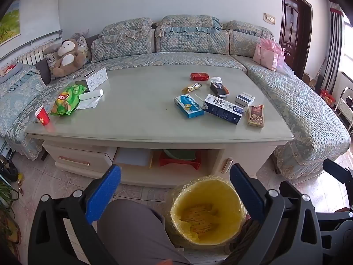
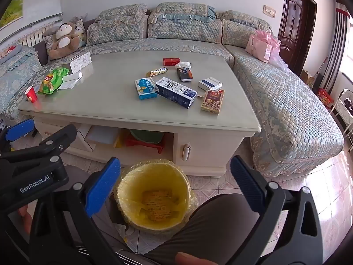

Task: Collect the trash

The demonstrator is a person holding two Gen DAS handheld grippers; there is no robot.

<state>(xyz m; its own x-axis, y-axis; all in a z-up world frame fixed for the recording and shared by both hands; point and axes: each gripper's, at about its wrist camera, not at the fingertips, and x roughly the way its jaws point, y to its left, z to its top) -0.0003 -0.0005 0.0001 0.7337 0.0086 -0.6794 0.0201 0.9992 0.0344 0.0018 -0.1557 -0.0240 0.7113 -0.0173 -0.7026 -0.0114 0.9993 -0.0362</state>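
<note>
Coffee table (image 1: 136, 119) with scattered trash (image 1: 222, 108)

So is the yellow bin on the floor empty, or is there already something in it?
Not empty: the yellow bin holds flat printed packaging at its bottom, well below the rim.

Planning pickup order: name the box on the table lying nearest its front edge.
The brown-and-gold flat carton, rightmost of the cluster; the milk carton lies farther back.
</note>
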